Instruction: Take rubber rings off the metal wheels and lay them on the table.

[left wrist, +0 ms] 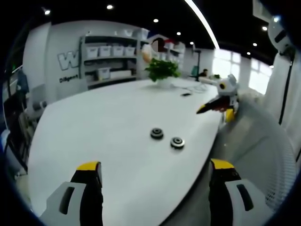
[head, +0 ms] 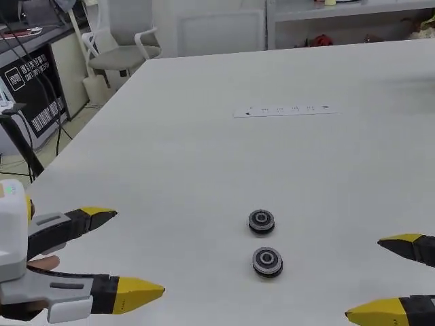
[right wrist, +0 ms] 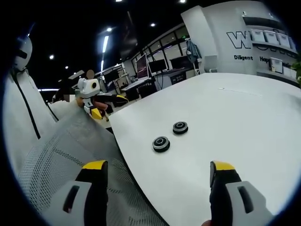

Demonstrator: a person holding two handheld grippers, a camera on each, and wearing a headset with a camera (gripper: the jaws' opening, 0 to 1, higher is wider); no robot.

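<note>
Two small metal wheels with black rubber rings lie flat on the white table, one farther (head: 262, 221) and one nearer (head: 267, 262) to me. They are in the left gripper view (left wrist: 157, 133) (left wrist: 177, 142) and the right gripper view (right wrist: 180, 127) (right wrist: 161, 144) too. My left gripper (head: 129, 255) is at the lower left, open, holding nothing, well left of the wheels. My right gripper (head: 394, 278) is at the lower right, open and empty, right of the wheels. Each gripper's yellow fingertips (left wrist: 88, 166) (right wrist: 94, 165) stand wide apart.
The white table (head: 272, 156) stretches far ahead, with a strip of printed marks (head: 285, 110) near its middle. A grey office chair (head: 126, 47) and black equipment with cables (head: 30, 88) stand off the table's left side. Shelves (head: 353, 17) line the back.
</note>
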